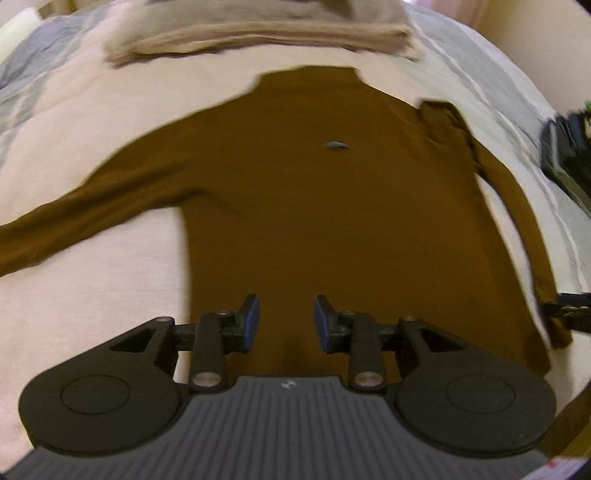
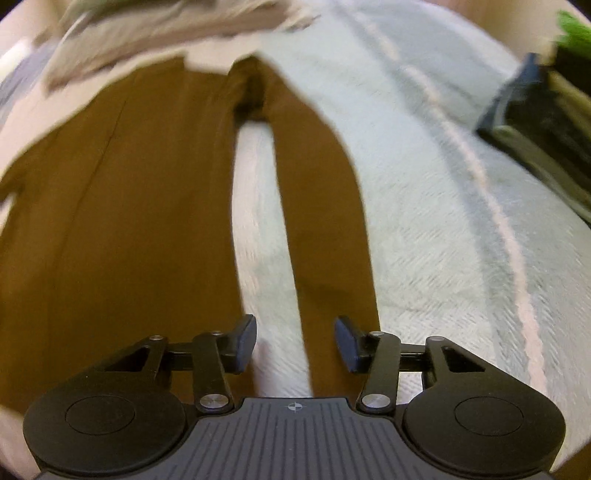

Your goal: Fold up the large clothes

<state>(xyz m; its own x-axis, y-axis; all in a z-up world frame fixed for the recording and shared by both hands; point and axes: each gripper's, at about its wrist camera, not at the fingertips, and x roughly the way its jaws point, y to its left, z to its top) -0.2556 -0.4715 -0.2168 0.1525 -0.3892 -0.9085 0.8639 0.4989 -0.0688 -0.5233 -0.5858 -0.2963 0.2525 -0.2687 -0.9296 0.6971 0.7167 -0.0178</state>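
Observation:
A brown long-sleeved top (image 1: 314, 206) lies flat on the pale bed cover (image 1: 92, 266), collar away from me, with a small dark logo on its chest. One sleeve stretches out to the left; the other runs down the right side. My left gripper (image 1: 286, 323) hovers over the lower part of the body, its jaws apart with nothing between them. In the right wrist view the same top (image 2: 122, 221) fills the left, and its right sleeve (image 2: 325, 221) runs toward me. My right gripper (image 2: 295, 341) is open above the sleeve's lower end.
A folded beige garment (image 1: 266, 33) lies beyond the collar. The cover (image 2: 443, 221) turns grey-white with a pink stripe on the right. A dark bin or bag (image 2: 546, 122) with green inside stands at the right edge. The other gripper's tip (image 1: 570, 314) shows at the right.

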